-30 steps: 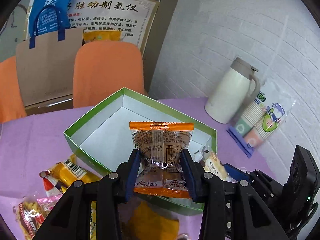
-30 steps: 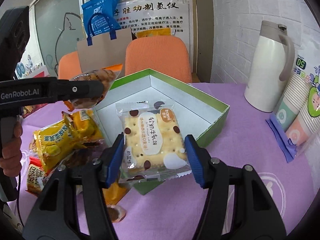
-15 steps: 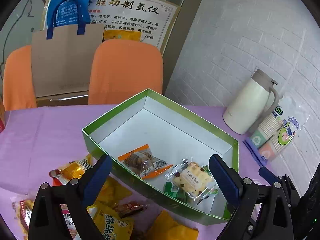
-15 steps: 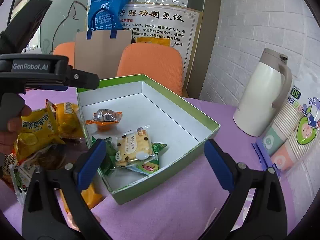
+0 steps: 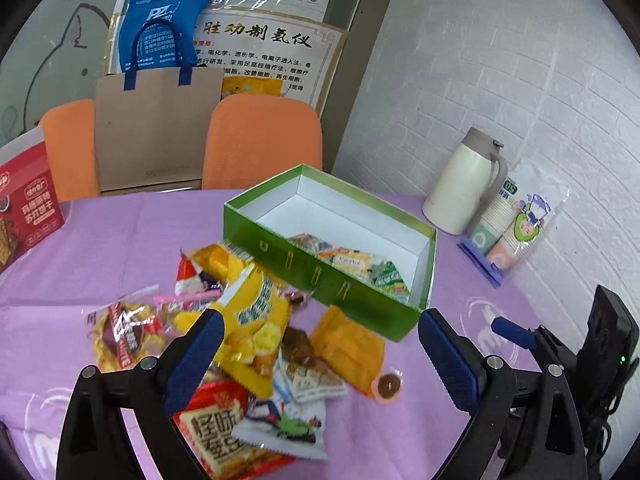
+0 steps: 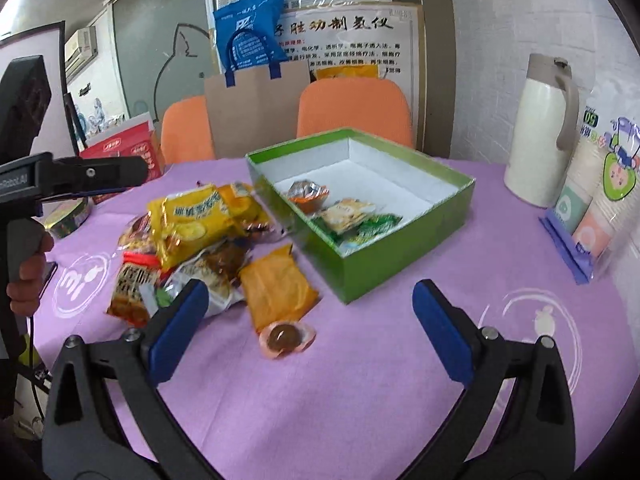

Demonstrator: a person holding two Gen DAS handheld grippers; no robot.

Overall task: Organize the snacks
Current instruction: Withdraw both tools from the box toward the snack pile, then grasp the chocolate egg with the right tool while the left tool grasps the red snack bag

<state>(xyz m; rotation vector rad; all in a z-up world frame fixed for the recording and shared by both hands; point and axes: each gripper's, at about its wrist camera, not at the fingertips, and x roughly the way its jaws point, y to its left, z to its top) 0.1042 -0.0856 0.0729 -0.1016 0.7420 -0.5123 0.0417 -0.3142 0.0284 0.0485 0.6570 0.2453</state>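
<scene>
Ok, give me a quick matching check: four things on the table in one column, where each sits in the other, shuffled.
1. biscuit packet
2. round jelly cup
3. thermos jug
4. red carton

a. far left on the cloth
b. inside the green box
c. beside the paper cups
d. loose on the cloth in front of the box

Pairs: 1-b, 2-d, 3-c, 4-a

Black claw (image 5: pixel 318 354) frames, blue fingertip pads (image 6: pixel 178 338), silver screws, white lettering
</scene>
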